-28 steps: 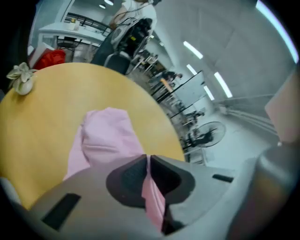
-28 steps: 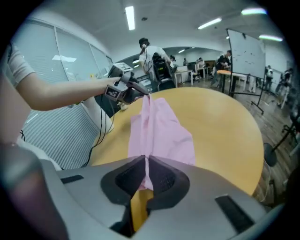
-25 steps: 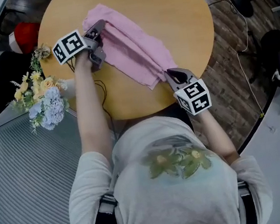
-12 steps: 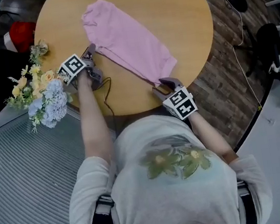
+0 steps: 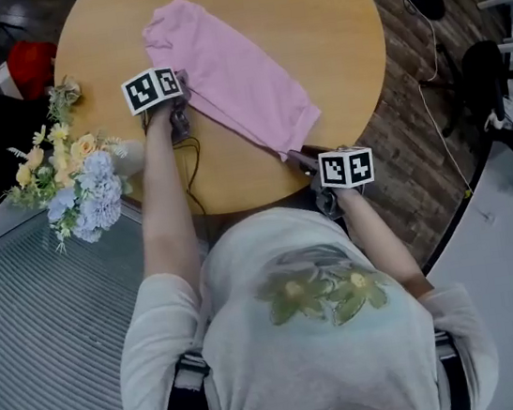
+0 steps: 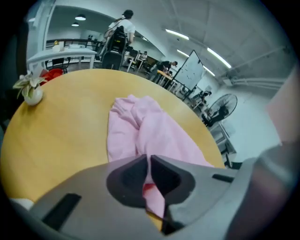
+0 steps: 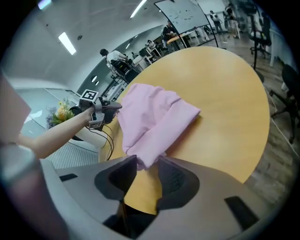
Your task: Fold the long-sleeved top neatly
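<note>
**Both claws at the pink top, one on each end**

Your long-sleeved top [image 5: 224, 76] lies on the round wooden table [image 5: 328, 9], folded into a long strip. In the head view it runs on a slant from the far left down to the near right, and its near end reaches close to the table's edge.

Your left gripper [image 6: 148, 164] sits at the strip's left edge, towards the far end. Its jaws have just been closing and now stand at a narrow slit. Pink cloth fills that slit, so the jaws are pinched on the top's edge.

Your right gripper [image 7: 147, 161] is at the near right corner of the strip, just by the table's edge. Its jaws have just been closing a little, yet they are plainly apart. The corner of the top pokes into the mouth between the tips, and the pads do not press on it, so this claw holds nothing.

A bunch of flowers [image 5: 78, 182] lies at the table's left edge, apart from the top.
</note>
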